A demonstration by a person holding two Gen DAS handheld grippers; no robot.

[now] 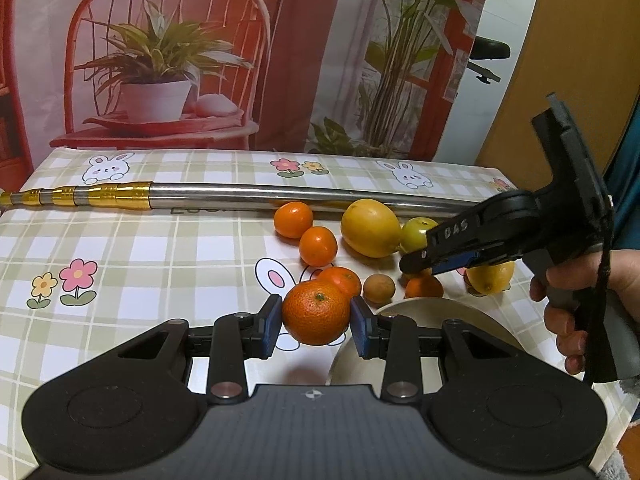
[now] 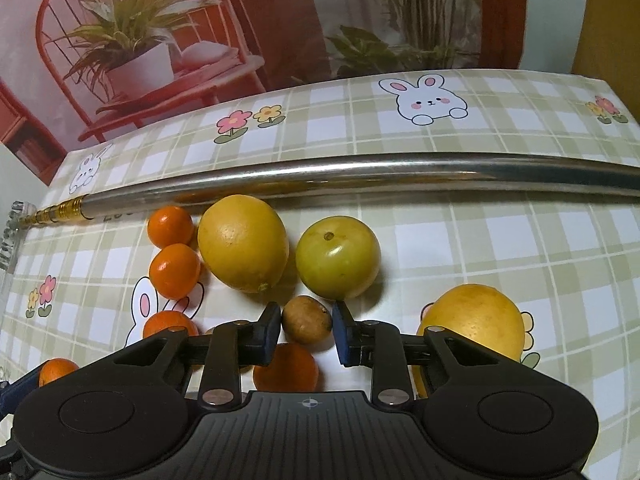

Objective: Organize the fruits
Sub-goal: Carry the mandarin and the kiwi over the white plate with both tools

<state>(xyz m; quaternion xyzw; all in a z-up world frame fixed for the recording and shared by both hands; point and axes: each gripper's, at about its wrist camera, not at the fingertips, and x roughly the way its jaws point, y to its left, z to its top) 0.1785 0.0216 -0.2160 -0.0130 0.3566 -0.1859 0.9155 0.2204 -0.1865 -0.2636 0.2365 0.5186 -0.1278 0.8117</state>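
Observation:
My left gripper point(image 1: 316, 322) is shut on a large mandarin point(image 1: 316, 312) and holds it above the table beside a white plate point(image 1: 424, 308). My right gripper point(image 2: 306, 330) is open, its jaws on either side of a small brown fruit point(image 2: 307, 319) on the table, not touching it; it also shows in the left wrist view point(image 1: 420, 260). Small mandarins point(image 2: 174, 270), a yellow fruit point(image 2: 243, 248), a green fruit point(image 2: 338, 257) and another yellow fruit point(image 2: 476, 326) lie around. One mandarin point(image 2: 286, 368) lies below the right gripper.
A long steel pole with a gold end point(image 1: 248, 196) lies across the table behind the fruits. The checked tablecloth with bunnies point(image 1: 120, 248) spreads to the left. A printed backdrop point(image 1: 160, 60) stands behind the table.

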